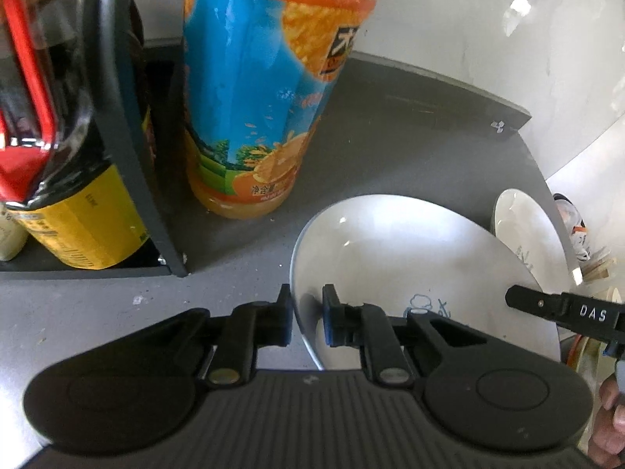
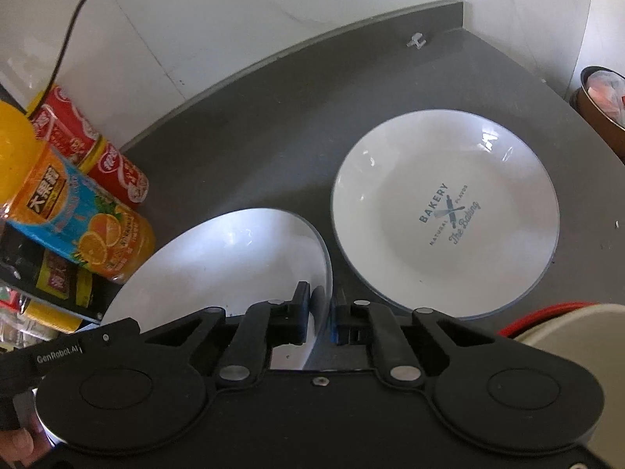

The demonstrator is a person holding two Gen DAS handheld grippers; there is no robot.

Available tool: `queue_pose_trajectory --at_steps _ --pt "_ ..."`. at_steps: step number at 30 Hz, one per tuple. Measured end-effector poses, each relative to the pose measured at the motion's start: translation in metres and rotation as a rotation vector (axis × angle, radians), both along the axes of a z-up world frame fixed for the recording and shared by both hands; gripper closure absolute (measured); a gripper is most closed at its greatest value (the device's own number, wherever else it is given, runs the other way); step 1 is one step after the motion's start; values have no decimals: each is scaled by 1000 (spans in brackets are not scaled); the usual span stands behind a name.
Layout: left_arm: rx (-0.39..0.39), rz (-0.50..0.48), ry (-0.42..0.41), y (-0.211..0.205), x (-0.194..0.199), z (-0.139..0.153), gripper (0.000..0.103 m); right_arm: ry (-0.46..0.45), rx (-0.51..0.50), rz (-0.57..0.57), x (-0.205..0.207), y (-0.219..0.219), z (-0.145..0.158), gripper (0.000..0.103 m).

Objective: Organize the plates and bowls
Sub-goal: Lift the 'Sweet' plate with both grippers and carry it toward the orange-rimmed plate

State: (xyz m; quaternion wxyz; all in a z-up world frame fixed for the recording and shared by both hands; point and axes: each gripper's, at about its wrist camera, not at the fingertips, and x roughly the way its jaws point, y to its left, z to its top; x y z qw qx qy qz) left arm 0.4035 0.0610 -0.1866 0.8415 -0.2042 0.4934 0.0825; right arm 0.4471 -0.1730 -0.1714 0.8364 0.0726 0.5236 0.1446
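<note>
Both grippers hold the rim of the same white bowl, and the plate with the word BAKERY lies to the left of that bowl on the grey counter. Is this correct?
Not quite. In the right wrist view the plate lies to the right of the bowl, not the left. The rest holds: the left gripper and right gripper both clamp the bowl's rim, on the grey counter.

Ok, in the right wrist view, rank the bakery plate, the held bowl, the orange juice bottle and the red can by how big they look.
1. bakery plate and held bowl: alike, and the bowl is nearer and partly hidden, so unranked.
2. orange juice bottle.
3. red can, partly hidden.
</note>
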Motion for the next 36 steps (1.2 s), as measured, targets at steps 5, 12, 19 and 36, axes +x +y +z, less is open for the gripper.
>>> queue_pose_trajectory --at_steps 5,12,19,36 --pt "-2 7 -26 7 -14 13 90 -38 24 7 -7 1 12 94" --pt "-5 18 -55 12 -34 30 90 -75 44 18 -24 3 27 95" --pt "-29 6 -57 28 -54 33 90 -93 33 11 -41 7 34 95" --pt "-16 -4 -91 25 -88 41 90 -129 61 21 -76 11 44 95"
